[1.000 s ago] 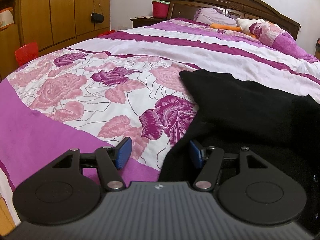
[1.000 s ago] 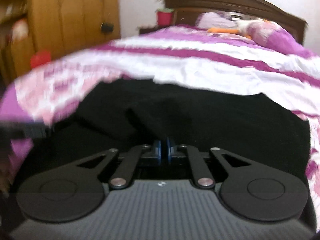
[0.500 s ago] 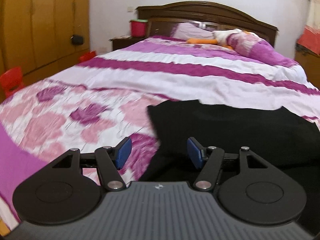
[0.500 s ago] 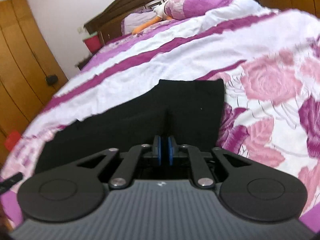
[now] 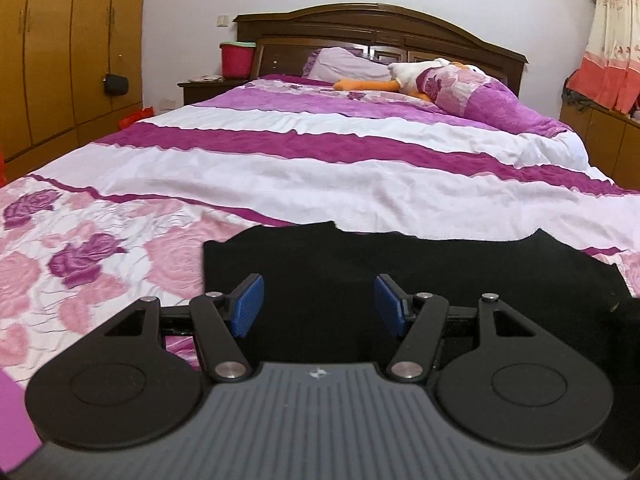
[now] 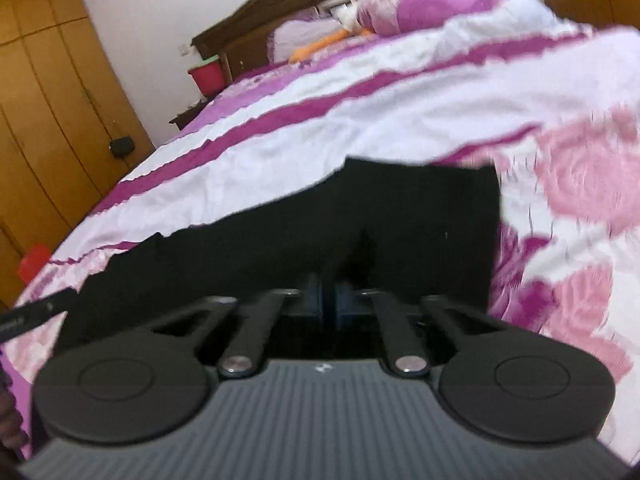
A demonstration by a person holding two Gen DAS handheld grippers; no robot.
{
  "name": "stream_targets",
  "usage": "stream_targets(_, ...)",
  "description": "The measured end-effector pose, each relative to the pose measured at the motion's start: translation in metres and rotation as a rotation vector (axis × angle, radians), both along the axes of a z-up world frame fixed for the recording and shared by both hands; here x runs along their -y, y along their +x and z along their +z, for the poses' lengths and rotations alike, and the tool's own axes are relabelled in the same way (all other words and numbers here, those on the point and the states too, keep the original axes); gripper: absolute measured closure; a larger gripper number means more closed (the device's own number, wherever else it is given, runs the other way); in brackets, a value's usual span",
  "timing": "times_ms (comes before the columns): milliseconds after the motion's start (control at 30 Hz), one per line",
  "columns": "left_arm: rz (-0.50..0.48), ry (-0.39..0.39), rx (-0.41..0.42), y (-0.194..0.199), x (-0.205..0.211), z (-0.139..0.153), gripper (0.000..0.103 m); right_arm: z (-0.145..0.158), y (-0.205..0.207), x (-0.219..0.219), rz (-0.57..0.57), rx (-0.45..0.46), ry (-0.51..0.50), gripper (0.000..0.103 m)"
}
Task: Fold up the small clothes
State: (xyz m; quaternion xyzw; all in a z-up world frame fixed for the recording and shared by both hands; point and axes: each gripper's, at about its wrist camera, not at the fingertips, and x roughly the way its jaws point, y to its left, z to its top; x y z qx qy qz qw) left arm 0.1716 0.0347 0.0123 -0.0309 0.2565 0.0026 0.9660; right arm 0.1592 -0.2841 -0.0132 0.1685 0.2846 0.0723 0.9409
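Note:
A black garment [image 5: 440,272] lies spread flat on the near part of the flowered bed cover [image 5: 100,264]. My left gripper [image 5: 316,300] hovers above the garment's left half. It is open, its blue pads [image 5: 248,304] wide apart with nothing between them. In the right wrist view the same garment [image 6: 420,216] stretches away to the left. My right gripper [image 6: 329,300] sits at the garment's near edge. Its jaws are closing, almost together, with a raised ridge of black cloth pinched between them. That view is tilted and blurred.
The bed runs back to a dark wooden headboard [image 5: 380,24], with a plush duck [image 5: 416,74] and a purple pillow [image 5: 480,96] near it. A red bucket [image 5: 237,56] stands on the nightstand. Wooden wardrobes [image 5: 60,60] line the left wall.
The left gripper swung right from the garment's left edge to above its flat left half, still open. The right gripper rolled and carried its pinch of cloth sideways, and the bunched garment now lies spread.

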Motion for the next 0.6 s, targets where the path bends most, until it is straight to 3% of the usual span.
stream_targets(100,-0.015,0.01,-0.013,0.015,0.004,-0.013,0.036,0.012,-0.012,-0.006,-0.014,0.105,-0.106,0.095)
stream_targets(200,-0.001,0.052,-0.096,0.033,0.006,-0.038,0.036,0.001,-0.001,-0.012,-0.013,0.048,-0.22,0.094)
stream_targets(267,-0.008,0.077,-0.098,0.037,0.008,-0.05,0.035,-0.017,0.007,-0.014,0.031,-0.001,-0.256,0.092)
stream_targets(367,0.004,0.085,-0.087,0.04,0.01,-0.054,0.034,-0.029,0.002,-0.024,0.053,0.058,-0.347,0.092)
stream_targets(467,0.003,0.059,-0.072,0.038,0.005,-0.06,0.033,-0.031,0.002,-0.025,0.048,0.074,-0.355,0.092)
stream_targets(600,-0.004,0.039,-0.066,0.037,0.001,-0.06,0.033,-0.031,0.002,-0.013,0.038,0.075,-0.275,0.093)
